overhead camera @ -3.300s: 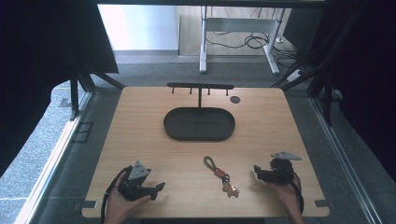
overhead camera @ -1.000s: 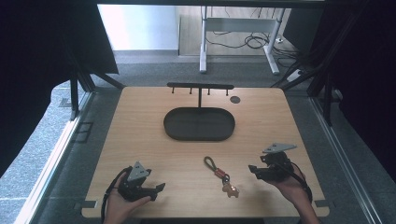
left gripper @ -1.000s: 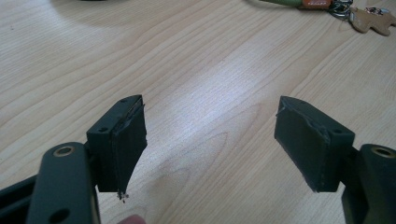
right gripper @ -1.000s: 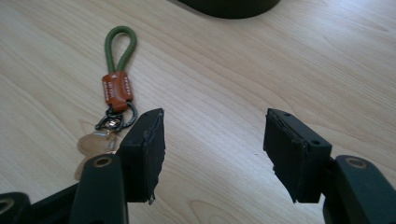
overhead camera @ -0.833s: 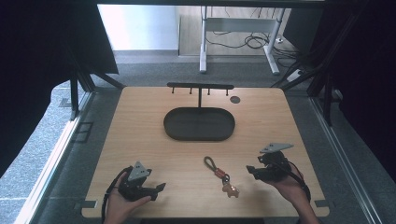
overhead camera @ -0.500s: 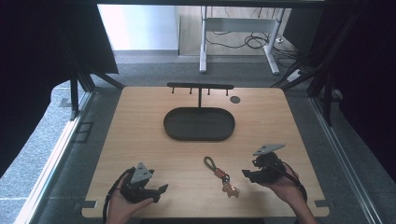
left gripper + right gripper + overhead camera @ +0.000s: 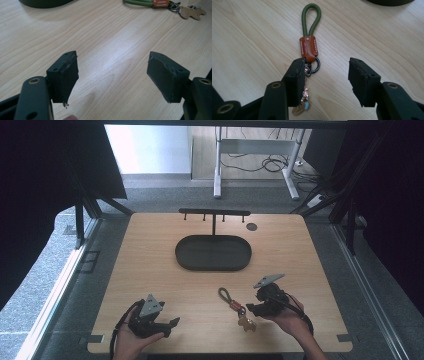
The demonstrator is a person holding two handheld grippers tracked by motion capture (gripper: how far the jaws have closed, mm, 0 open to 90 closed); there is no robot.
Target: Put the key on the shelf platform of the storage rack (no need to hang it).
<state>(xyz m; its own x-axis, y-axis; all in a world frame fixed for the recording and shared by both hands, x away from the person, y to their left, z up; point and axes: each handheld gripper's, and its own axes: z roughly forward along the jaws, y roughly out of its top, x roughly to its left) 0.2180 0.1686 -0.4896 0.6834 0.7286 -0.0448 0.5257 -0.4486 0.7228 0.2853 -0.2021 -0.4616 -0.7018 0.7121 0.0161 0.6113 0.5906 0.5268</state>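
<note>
My right tongs (image 7: 324, 82), half-wide and just closing, straddled the keychain (image 7: 310, 48) at frame centre; next, pinching its ring.

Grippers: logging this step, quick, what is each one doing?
Left gripper: open, empty.
Right gripper: open, just been closing, one finger beside the keychain, not gripping.

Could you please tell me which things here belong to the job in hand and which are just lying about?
In the job:
- keychain with green cord loop
- right gripper, open beside its ring

Lying about:
- dark oval tray
- hook rack
- left gripper, open and idle
</note>
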